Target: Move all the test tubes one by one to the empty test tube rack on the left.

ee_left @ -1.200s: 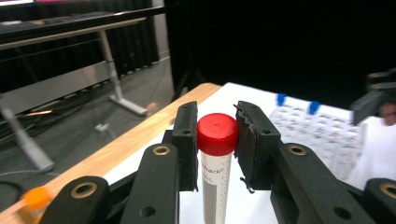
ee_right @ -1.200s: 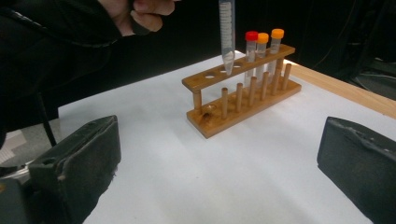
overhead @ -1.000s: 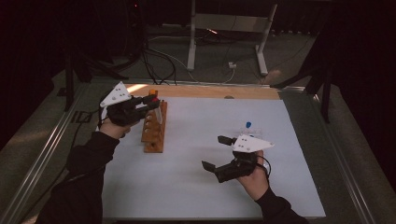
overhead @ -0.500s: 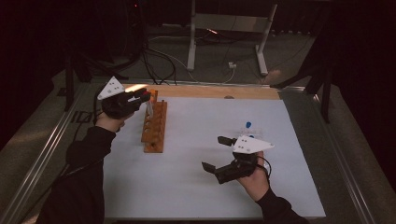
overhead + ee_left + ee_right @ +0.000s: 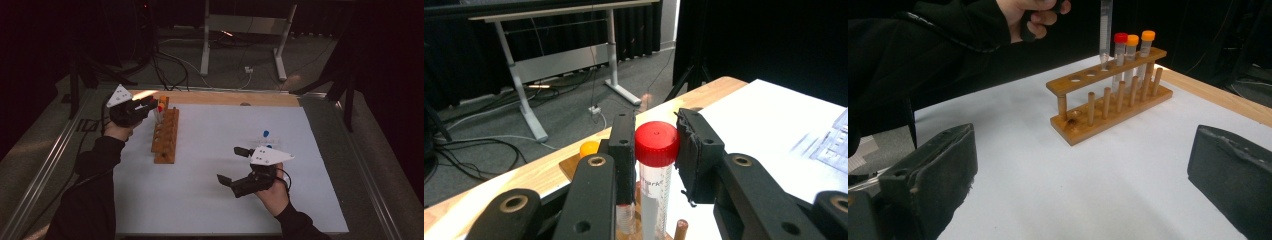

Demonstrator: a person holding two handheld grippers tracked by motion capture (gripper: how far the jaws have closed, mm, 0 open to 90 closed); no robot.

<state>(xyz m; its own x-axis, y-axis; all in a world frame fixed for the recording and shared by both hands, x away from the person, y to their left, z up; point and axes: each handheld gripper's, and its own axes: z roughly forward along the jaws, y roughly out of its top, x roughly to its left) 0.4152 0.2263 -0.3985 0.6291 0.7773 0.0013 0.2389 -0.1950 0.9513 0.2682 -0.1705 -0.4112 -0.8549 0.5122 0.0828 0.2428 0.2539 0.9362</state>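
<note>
**Red-capped tube held over the rack**

Your left gripper [image 5: 150,103] sits at the far left of the table, above the far end of the rack [image 5: 166,135]. Its jaws are clamped on a red-capped tube [image 5: 655,170] just below the cap, one pad on each side, and the tube hangs upright. In the right gripper view the tube's [image 5: 1105,30] pointed tip hangs just above the rack's [image 5: 1108,95] top board, near the row of holes; you cannot tell whether it has entered one. Three capped tubes already stand at the far end of the rack: one red [image 5: 1120,47] and two orange [image 5: 1147,45].

Your right gripper [image 5: 238,165] hovers low over the white mat [image 5: 210,200], well apart from the rack, with its jaws wide apart and nothing between them. A blue-capped tube [image 5: 265,134] lies on the mat just beyond it.
</note>
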